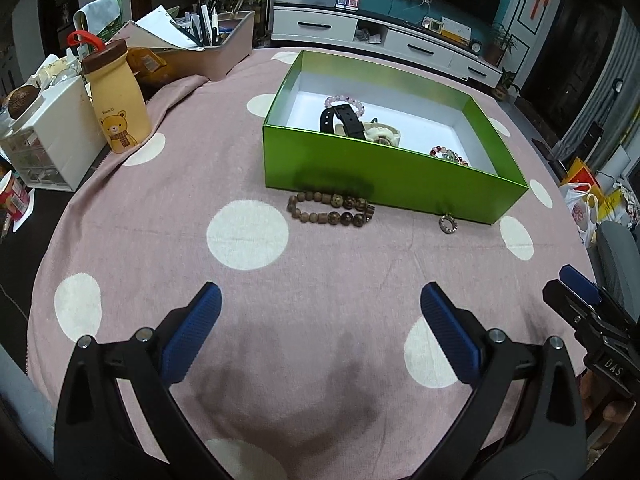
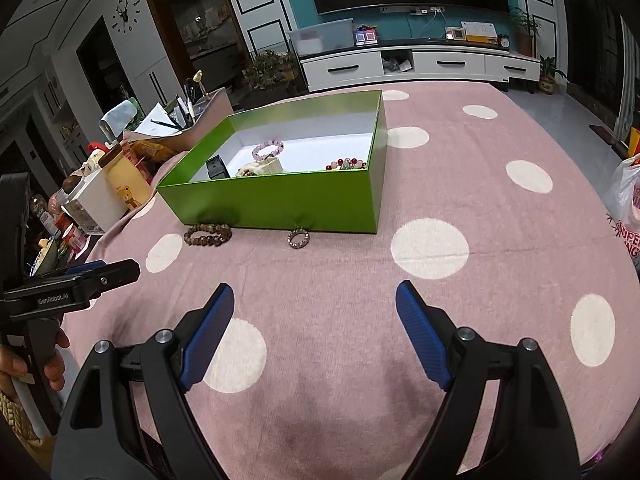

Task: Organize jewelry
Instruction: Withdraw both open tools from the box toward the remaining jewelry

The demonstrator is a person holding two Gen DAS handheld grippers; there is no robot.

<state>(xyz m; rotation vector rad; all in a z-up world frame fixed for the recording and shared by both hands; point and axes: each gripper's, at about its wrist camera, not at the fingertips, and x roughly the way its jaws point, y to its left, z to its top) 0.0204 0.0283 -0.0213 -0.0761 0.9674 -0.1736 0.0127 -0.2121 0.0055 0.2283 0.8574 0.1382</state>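
A green box [image 1: 372, 172] [image 2: 280, 196] with a white inside stands on the pink dotted tablecloth. In it lie a pink bead bracelet [image 1: 345, 101] [image 2: 267, 149], a black watch [image 1: 344, 119], a cream pouch [image 2: 262, 168] and a red-green bead bracelet [image 1: 448, 154] [image 2: 346, 164]. A brown wooden bead bracelet [image 1: 330, 209] [image 2: 208, 233] and a small silver beaded ring [image 1: 447, 224] [image 2: 299, 238] lie on the cloth against the box's near wall. My left gripper [image 1: 320, 312] and right gripper [image 2: 314, 308] are both open and empty, well short of them.
A yellow bear bottle [image 1: 116, 100], a white drawer unit [image 1: 52, 140] and a pink organiser with pens [image 1: 216, 52] crowd the table's left side. The table edge curves away at right, with plastic bags [image 2: 628, 204] beyond it.
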